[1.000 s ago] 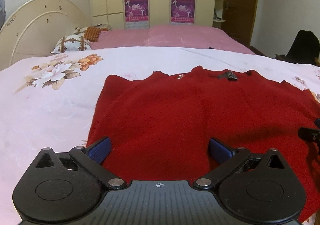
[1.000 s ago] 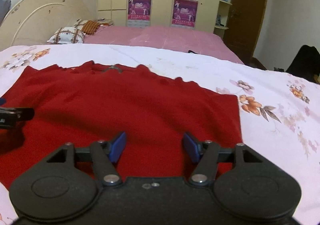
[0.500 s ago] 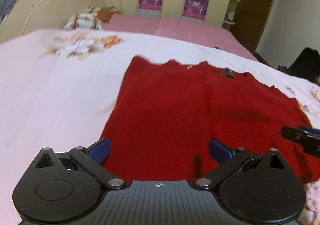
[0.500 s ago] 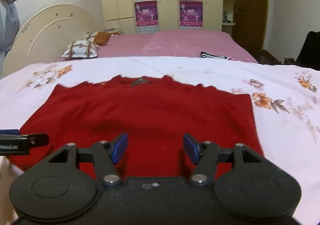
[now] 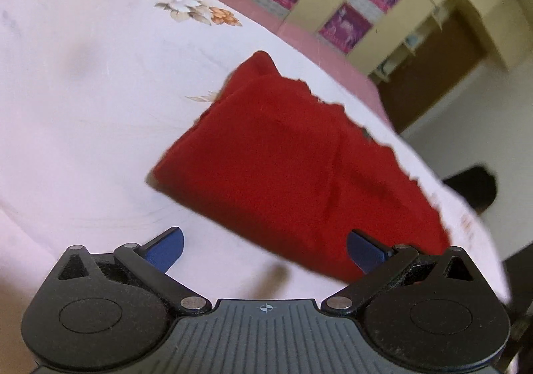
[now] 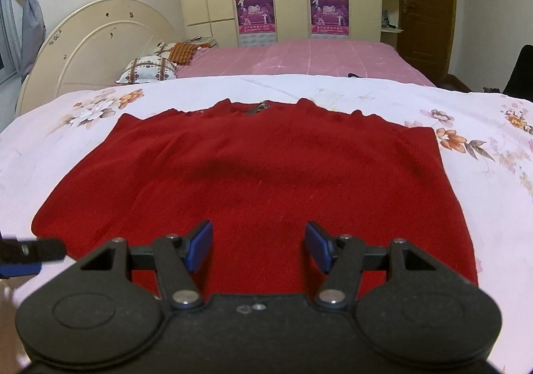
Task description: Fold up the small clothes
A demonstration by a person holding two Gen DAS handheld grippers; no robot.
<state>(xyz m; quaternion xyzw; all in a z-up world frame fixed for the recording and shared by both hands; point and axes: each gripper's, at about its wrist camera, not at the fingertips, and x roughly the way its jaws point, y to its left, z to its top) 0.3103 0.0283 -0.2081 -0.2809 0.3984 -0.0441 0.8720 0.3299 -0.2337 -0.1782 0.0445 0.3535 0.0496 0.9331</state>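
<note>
A: Item one — the red knitted sweater, laid flat on the white floral-printed bedsheet, neckline at the far edge, hem at the near edge. How is the step in hand best done?

B: A side or corner grab is judged to be in preparation. The near left corner should be taken where the knit is doubled, so both layers are lifted together — a single layer would drag and wrinkle. The fold is best carried level and low across the body, with the opposite side pinned or kept still.

A: Item two — the left gripper.

B: Jaws are seen spread wide, nothing between the blue pads. In its own view it is tilted, and the sweater's near left corner lies just beyond and to the right of its tips; bare sheet is under the left finger. No contact is shown.

A: Item three — the right gripper.

B: Jaws are parted, nothing pinched. It is held over the near hem, roughly at the sweater's middle; whether the pads touch the knit cannot be told. The left gripper's finger is visible at the near left corner in this view.

A: Surroundings?

B: A pink-covered bed is recorded beyond.
</note>
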